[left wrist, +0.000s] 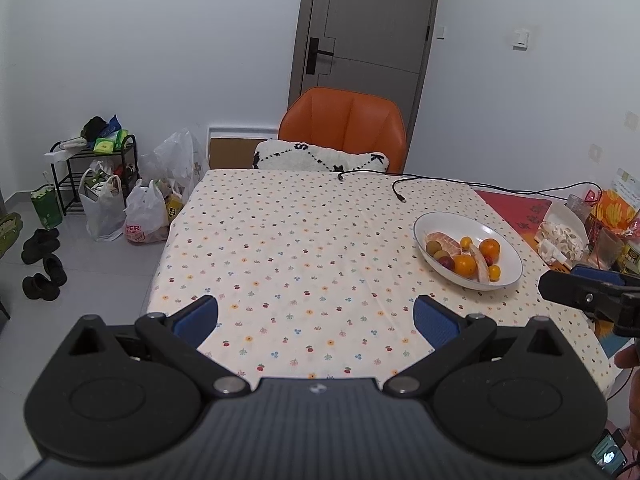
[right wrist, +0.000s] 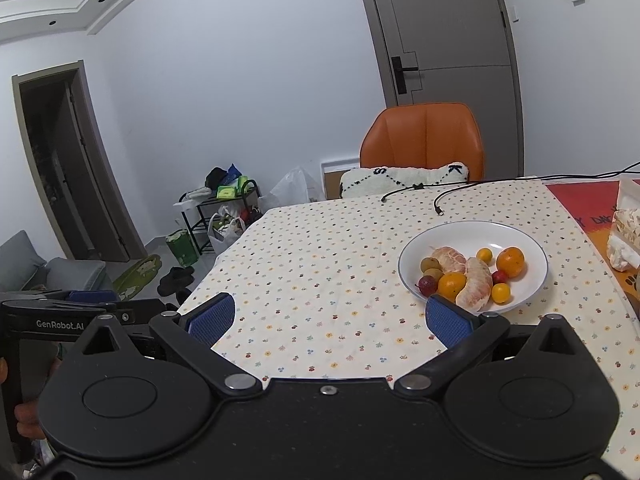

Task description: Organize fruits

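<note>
A white oval bowl [left wrist: 502, 240] [right wrist: 524, 240] sits on the right part of the patterned tablecloth [left wrist: 300, 248] [right wrist: 320, 264]. It holds oranges [right wrist: 511, 261], peeled citrus segments [right wrist: 476, 284], small yellow fruits [right wrist: 501, 293], red ones [right wrist: 427, 285] and greenish ones [right wrist: 430, 264]. My left gripper [left wrist: 316, 320] hovers open over the near table edge, left of the bowl, with nothing between its blue pads. My right gripper [right wrist: 330, 316] is open too, empty, its right pad close to the bowl's near rim. The right gripper's side shows at the left wrist view's right edge [left wrist: 588, 296].
An orange chair [left wrist: 344, 132] with a white cushion [left wrist: 320, 156] stands at the far side. Black cables [left wrist: 400, 188] lie on the far table. Cups, packets and a red mat [left wrist: 512, 208] crowd the right end. Bags, a rack and shoes [left wrist: 40, 256] sit on the floor at left.
</note>
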Demonstrator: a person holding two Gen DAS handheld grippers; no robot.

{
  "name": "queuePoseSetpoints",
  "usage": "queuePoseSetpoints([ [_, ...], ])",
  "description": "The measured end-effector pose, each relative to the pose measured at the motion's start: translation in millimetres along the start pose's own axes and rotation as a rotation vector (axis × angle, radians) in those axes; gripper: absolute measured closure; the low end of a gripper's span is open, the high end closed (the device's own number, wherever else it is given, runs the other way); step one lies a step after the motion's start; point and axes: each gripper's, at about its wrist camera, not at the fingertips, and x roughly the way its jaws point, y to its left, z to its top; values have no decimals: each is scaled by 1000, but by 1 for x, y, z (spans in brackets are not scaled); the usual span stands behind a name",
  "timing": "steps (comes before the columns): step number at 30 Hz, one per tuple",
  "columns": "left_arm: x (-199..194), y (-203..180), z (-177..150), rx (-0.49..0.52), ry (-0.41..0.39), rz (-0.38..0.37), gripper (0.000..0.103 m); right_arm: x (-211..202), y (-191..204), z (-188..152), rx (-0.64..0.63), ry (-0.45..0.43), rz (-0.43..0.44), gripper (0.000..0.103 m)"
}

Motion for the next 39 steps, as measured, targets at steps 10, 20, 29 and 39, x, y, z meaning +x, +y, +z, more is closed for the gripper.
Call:
queuePoseSetpoints([
  [10,1,3,0,-7,3,2,0,1,1,1,-4,5,-2,0],
  [20,1,5,1,-8,1,6,0,3,3,-1,-4,9,1,0],
  [29,2,6,1,-17,0,5,0,4,2,-1,-3,9,1,0],
  [39,2,4,0,-14,-3,8,0,5,-1,-3,4,11,-4,0],
])
